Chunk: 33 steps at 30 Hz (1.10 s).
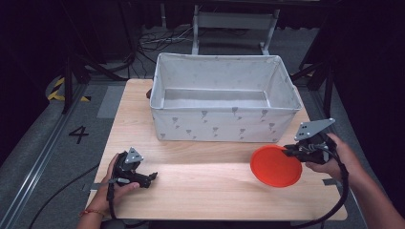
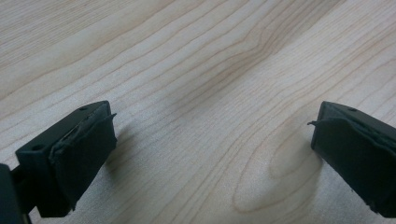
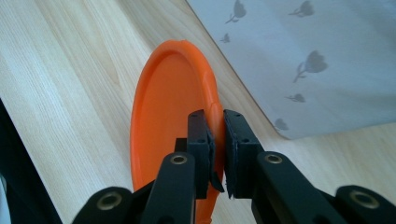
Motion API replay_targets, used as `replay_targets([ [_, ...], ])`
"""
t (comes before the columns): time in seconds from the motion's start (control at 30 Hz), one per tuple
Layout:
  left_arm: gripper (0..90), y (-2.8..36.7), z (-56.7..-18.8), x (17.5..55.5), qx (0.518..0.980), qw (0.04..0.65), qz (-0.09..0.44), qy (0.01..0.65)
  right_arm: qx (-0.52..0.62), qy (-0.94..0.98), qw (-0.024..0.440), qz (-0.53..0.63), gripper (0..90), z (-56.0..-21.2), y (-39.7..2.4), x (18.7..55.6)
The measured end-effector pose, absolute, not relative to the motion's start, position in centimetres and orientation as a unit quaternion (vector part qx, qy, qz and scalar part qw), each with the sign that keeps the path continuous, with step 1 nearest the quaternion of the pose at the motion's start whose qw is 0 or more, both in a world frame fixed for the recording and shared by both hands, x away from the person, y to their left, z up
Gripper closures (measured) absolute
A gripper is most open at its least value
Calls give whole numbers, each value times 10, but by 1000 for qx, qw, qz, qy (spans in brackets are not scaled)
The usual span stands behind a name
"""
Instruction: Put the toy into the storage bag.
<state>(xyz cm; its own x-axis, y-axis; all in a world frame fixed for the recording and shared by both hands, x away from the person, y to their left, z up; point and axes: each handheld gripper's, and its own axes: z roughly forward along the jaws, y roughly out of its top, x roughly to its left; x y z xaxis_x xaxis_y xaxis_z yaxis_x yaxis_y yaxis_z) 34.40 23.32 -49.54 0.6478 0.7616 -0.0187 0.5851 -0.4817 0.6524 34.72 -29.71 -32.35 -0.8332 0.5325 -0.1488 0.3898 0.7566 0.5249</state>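
Now right gripper [image 1: 289, 151] clamping rim of orange plate [image 1: 276, 166] beside fabric bin [image 1: 224, 125]; left gripper [image 1: 154, 177] resting on table [image 1: 200, 191], jaws spread, grasping nothing.

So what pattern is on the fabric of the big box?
The box is pale grey-white fabric printed with small grey flowers on stems. The right gripper view shows them best.

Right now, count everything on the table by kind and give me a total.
Orange plate: 1, clamped by its rim in the right tool
Fabric bin: 1
Hand-held tools: 2, counting the left tool
Total: 4
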Motion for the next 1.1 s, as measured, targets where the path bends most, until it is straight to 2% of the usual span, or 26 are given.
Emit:
replay_targets([
  [0.6, 2, 233, -495, 344, 849, 320, 138, 396, 209, 929, 202, 231, 825, -263, -304, 333],
  [1.1, 2, 233, -495, 344, 849, 320, 138, 397, 209, 922, 228, 232, 825, -225, -309, 336],
])
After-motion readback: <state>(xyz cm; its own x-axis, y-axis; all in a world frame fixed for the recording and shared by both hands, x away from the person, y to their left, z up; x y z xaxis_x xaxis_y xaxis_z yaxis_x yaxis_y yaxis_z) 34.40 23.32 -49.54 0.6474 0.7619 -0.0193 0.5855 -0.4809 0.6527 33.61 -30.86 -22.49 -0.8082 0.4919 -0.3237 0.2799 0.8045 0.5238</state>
